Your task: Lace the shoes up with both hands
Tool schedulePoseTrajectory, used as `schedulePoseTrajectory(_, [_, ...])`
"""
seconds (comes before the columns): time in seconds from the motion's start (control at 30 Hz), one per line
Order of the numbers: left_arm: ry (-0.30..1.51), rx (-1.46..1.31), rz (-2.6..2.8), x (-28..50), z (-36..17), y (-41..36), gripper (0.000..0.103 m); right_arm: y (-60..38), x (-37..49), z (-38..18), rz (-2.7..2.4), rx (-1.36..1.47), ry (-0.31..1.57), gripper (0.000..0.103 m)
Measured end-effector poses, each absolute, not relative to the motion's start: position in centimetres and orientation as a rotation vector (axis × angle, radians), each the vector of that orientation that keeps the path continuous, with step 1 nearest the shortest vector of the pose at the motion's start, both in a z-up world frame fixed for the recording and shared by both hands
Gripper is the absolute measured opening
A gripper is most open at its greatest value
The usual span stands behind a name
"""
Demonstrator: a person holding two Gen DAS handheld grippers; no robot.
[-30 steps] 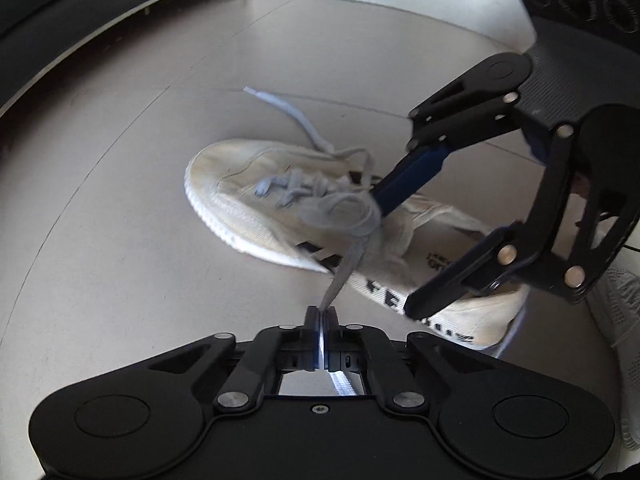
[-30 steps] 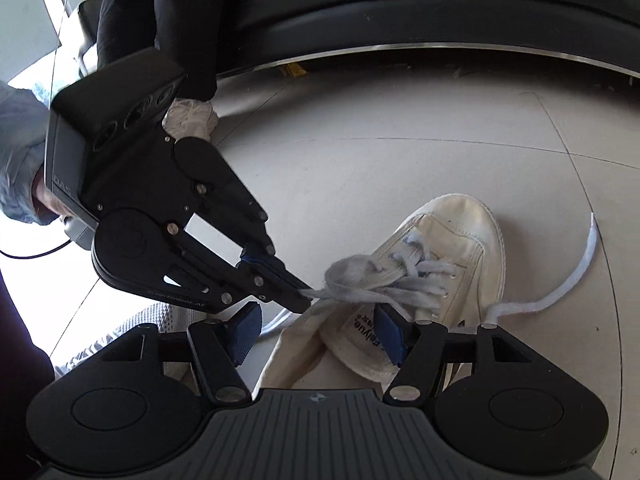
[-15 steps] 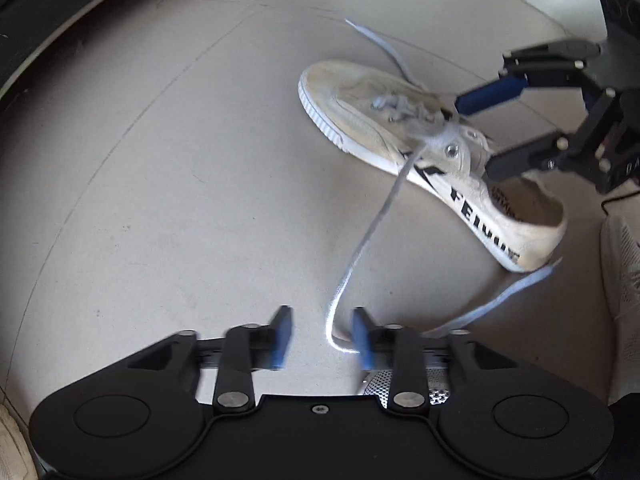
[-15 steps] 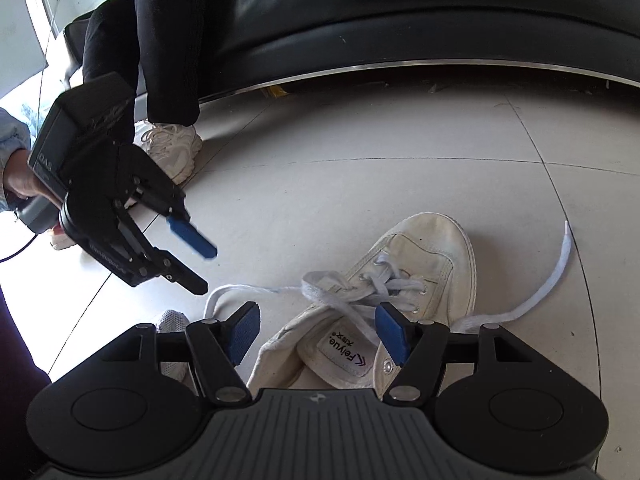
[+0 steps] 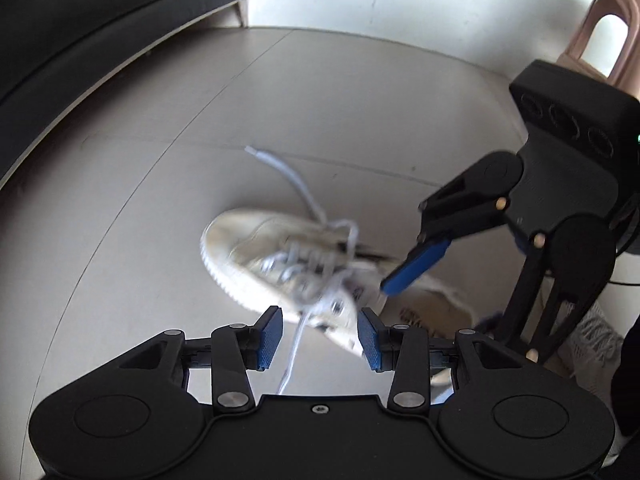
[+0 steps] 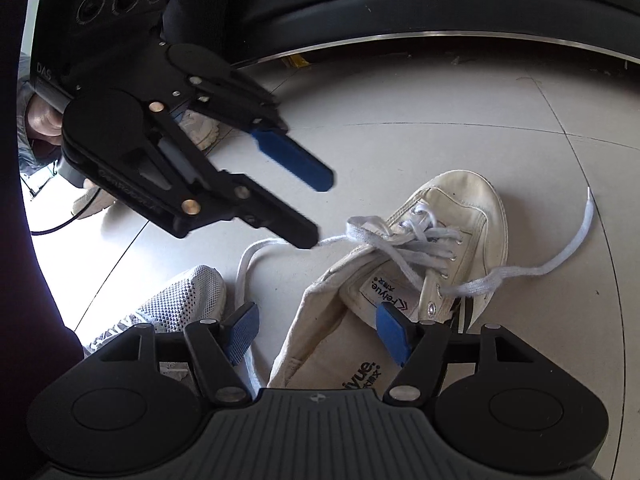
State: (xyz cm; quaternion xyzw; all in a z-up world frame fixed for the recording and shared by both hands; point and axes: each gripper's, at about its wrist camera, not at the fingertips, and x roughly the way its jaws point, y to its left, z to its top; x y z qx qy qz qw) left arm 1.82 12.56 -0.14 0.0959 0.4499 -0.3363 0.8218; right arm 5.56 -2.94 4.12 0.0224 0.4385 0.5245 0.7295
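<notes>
You have one canvas shoe [image 6: 452, 216] on the floor, with two loose lace ends [image 6: 576, 240] trailing from it, one to each side. Two grippers are in view, the left [image 6: 320, 208] and the right [image 6: 316, 332], each with two blue pads [image 6: 244, 332]. One mesh sneaker [image 6: 180, 300] sits nearby, one pale sneaker [image 6: 200, 132] farther off, and one stool [image 5: 600, 52].

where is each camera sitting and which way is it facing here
Left wrist: rides on the left gripper, looking down along its closing, empty fingers at the shoe's toe; the right gripper comes in from the right.
Right wrist: rides on the right gripper, looking down at the shoe's heel end; the left gripper and a hand show upper left.
Shared: the white shoe, its loose lace and the tiled floor.
</notes>
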Motion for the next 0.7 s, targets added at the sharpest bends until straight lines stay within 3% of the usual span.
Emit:
schedulePoseTrajectory(0.3, [1.104,0.101,-0.781,11.3,-5.4,6.8,0.033,-3.6,5.2,4.1,1.135,0.068,0.97,0.068])
schedulePoseTrajectory(0.33, [1.129,0.114,-0.78,11.5,-5.7,6.5,0.024,-3.7,5.2,4.1,1.135,0.068,0.966,0.068])
schedulePoseTrajectory(0.6, [1.168,0.268,-0.826,9.4,-5.6,5.4,0.024,-4.1,5.3,4.1,1.126,0.098,0.965,0.069])
schedulePoseTrajectory(0.67, [1.136,0.344,-0.829,9.1,-5.7,4.8,0.018,-4.0,5.2,4.0,1.133,0.094,0.969,0.069])
schedulePoseTrajectory(0.7, [1.122,0.37,-0.827,8.9,-5.6,4.7,0.009,-3.9,5.2,4.0,1.137,0.092,0.97,0.069])
